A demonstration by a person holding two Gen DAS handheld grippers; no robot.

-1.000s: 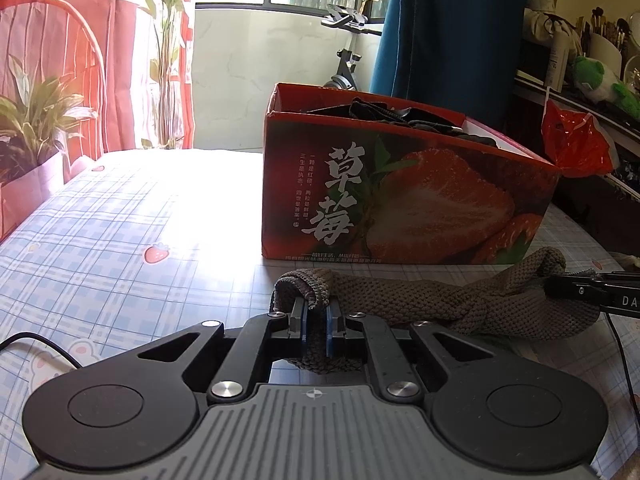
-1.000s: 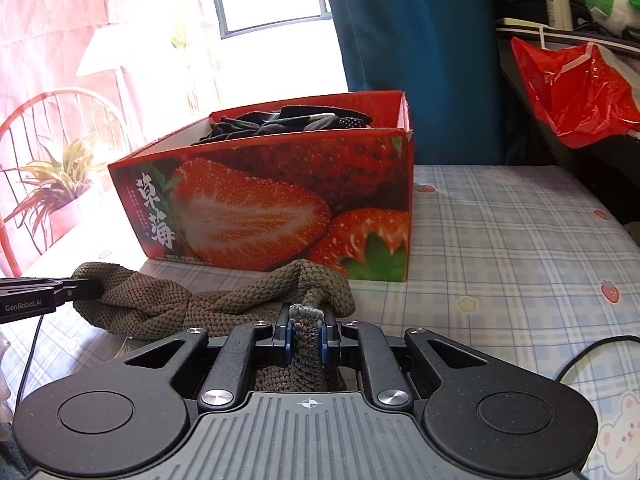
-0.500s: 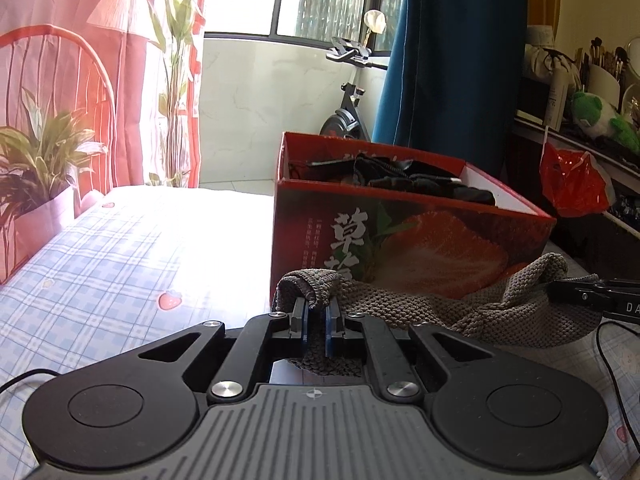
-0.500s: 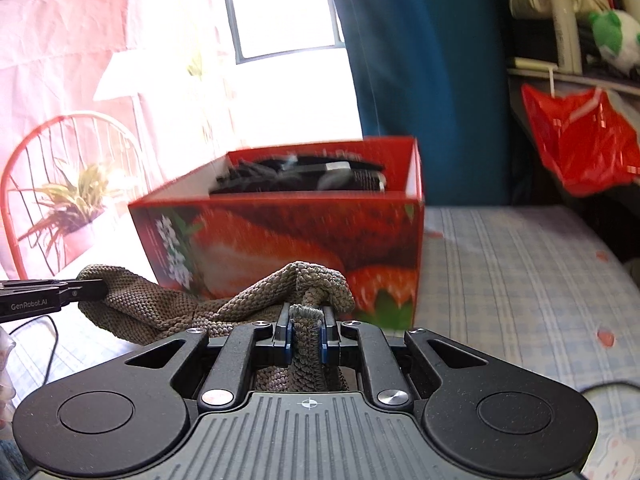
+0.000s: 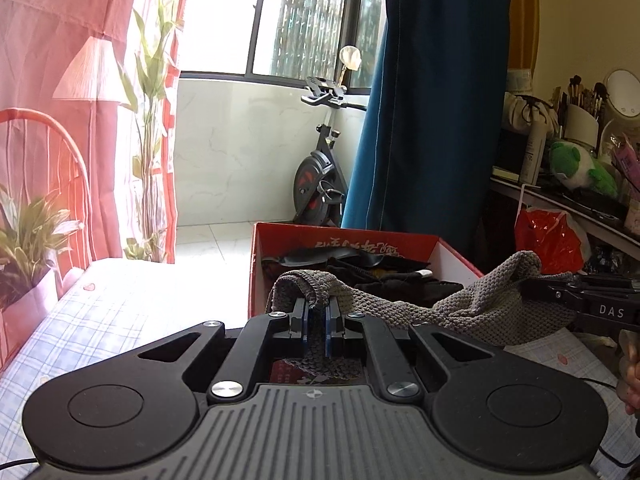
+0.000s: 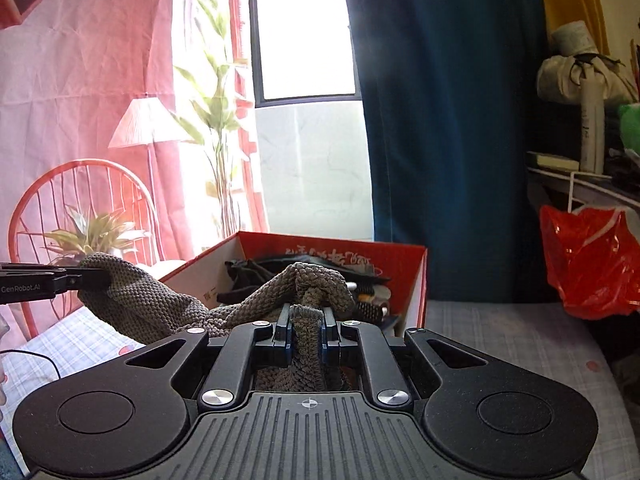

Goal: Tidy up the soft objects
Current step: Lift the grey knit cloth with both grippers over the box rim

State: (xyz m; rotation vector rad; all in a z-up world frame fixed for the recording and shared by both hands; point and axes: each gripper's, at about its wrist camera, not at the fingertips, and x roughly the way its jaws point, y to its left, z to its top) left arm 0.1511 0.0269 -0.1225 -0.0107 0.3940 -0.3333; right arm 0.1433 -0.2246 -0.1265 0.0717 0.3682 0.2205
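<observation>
Knit cloth (image 5: 420,312), grey-brown, is clamped at one end by my left gripper (image 5: 317,326) and at the other by my right gripper (image 6: 307,330), both jaws pinched on it. It sags between them, near the red box (image 5: 352,240) holding dark items on the checked tablecloth (image 5: 100,320).

Window (image 6: 306,32) glare blown out; foreground dim; fisheye-bent edges

— Where's the box (image 5: 348,248)?
— On the bed (image 5: 120,312), toward its far edge, with clothes (image 5: 384,276) in it.
— And the knitted cloth (image 5: 404,308)?
— Strung between the left gripper (image 5: 316,322) and right gripper (image 6: 306,330), before the box.
</observation>
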